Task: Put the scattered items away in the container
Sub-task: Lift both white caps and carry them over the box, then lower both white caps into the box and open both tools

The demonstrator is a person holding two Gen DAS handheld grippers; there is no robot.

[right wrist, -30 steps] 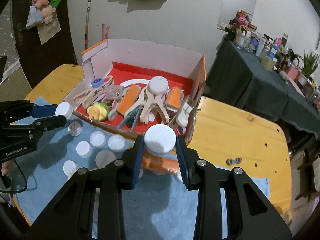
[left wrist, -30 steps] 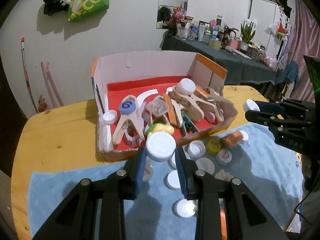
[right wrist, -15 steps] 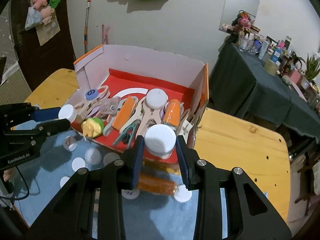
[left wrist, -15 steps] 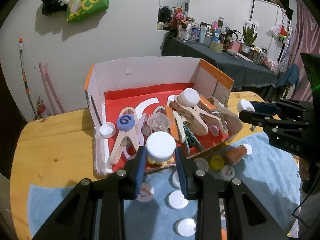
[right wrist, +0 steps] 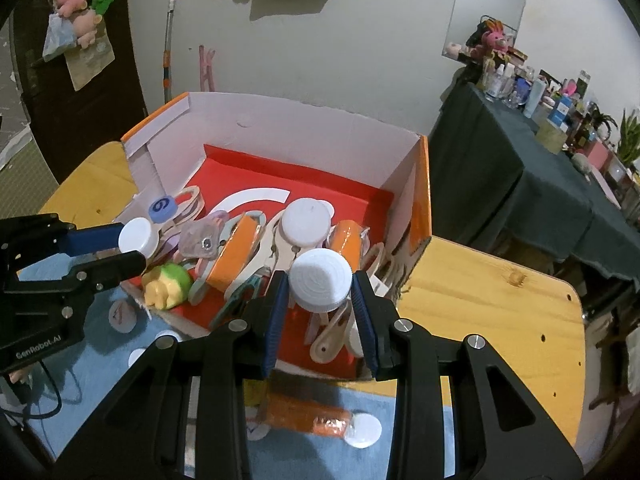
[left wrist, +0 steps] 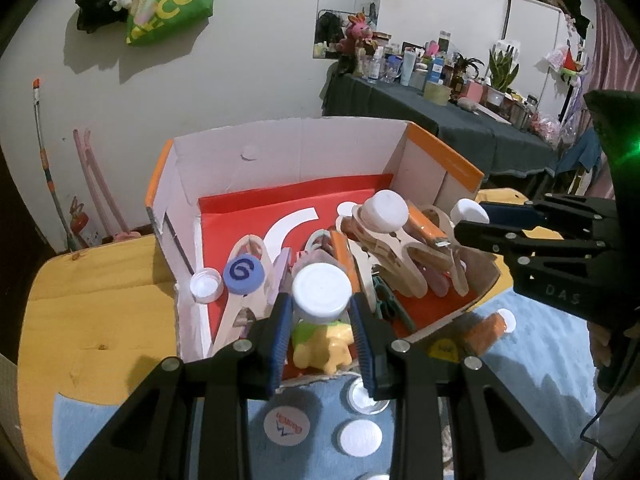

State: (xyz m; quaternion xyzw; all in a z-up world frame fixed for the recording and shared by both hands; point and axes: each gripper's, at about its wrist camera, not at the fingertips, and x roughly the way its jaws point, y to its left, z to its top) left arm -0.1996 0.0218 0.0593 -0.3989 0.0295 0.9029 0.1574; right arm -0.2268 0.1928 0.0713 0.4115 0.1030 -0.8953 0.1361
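An open cardboard box [left wrist: 288, 148] [right wrist: 304, 128] with a red floor holds wooden clips, caps and a yellow-green toy [left wrist: 320, 344] [right wrist: 166, 286]. My left gripper [left wrist: 320, 312] is shut on a white bottle cap [left wrist: 322, 294] and holds it over the box's front edge; it also shows in the right wrist view [right wrist: 132, 246]. My right gripper [right wrist: 320, 300] is shut on another white cap [right wrist: 322, 280] over the box's right front part; it also shows in the left wrist view [left wrist: 466, 220]. Several loose white caps [left wrist: 360, 436] and an orange tube [right wrist: 312, 416] lie on the blue towel [left wrist: 520, 360].
The box stands on a wooden table [right wrist: 492, 312] [left wrist: 92, 320] near a white wall. A dark cloth-covered table [right wrist: 520, 184] with bottles stands at the right. A printed cap [left wrist: 287, 426] lies just in front of the box.
Both grippers have moved forward from over the towel to over the box, each still holding its white cap.
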